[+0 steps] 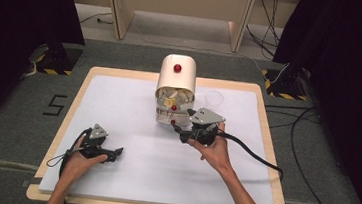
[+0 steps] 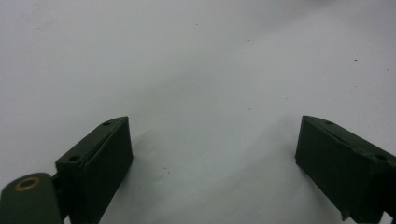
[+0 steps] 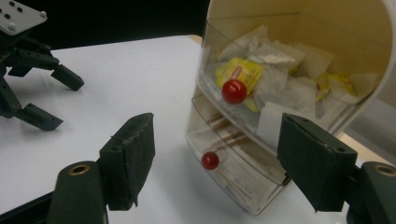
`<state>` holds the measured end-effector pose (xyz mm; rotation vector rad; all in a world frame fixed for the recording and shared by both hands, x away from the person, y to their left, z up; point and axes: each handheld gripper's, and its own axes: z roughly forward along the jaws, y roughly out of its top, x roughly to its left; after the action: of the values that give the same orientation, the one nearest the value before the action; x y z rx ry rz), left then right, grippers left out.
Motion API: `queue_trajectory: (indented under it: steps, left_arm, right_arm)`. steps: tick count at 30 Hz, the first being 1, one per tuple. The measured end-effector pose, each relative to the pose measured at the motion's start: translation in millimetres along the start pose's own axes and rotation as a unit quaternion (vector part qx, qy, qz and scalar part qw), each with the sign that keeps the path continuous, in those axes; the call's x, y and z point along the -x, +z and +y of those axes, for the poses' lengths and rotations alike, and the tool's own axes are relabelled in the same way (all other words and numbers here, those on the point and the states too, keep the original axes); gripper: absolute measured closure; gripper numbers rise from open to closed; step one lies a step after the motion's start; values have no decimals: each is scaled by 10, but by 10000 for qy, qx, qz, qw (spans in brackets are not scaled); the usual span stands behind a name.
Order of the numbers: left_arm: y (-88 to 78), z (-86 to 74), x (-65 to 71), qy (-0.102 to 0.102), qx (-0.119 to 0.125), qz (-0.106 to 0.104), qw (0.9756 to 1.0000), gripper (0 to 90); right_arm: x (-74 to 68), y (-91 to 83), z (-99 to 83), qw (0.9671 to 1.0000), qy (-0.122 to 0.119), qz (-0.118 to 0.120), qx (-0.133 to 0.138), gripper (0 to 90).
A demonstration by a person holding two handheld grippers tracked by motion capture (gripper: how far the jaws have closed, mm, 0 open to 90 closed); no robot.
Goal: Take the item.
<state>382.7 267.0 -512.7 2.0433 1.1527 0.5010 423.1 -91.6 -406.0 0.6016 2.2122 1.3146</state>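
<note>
Jaws of my right gripper (image 3: 212,158) stand wide apart and hold nothing. Just ahead of them is the drawer organizer (image 3: 299,93); the lower drawer's red knob (image 3: 210,160) sits between the jaws but apart from both, and the upper drawer with tea bags (image 3: 273,79) is above it. My left gripper (image 1: 113,154) is also spread and empty, resting low over the white table mat (image 2: 196,60), well apart. I think a crooked pull on this small knob could slip, or drag the light organizer toward me.
</note>
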Motion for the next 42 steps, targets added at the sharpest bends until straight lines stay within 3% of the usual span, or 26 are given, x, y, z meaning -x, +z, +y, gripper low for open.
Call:
queue_trajectory:
  steps: [10, 12, 24, 42]
  left_arm:
    - [0, 0, -1, -2, 1, -5, 10000, 97]
    - [0, 0, -2, -3, 2, -10, 10000, 97]
    - [0, 0, -1, -4, 3, -8, 10000, 97]
    - [0, -1, -2, -3, 6, -12, 10000, 97]
  right_arm:
    - [66, 105, 302, 9997, -104, -64, 218, 277]
    - [80, 140, 327, 9998, -131, -76, 156, 272]
    - [131, 323, 278, 9994, -251, -248, -26, 256]
    - [51, 220, 277, 9996, -203, -20, -188, 226]
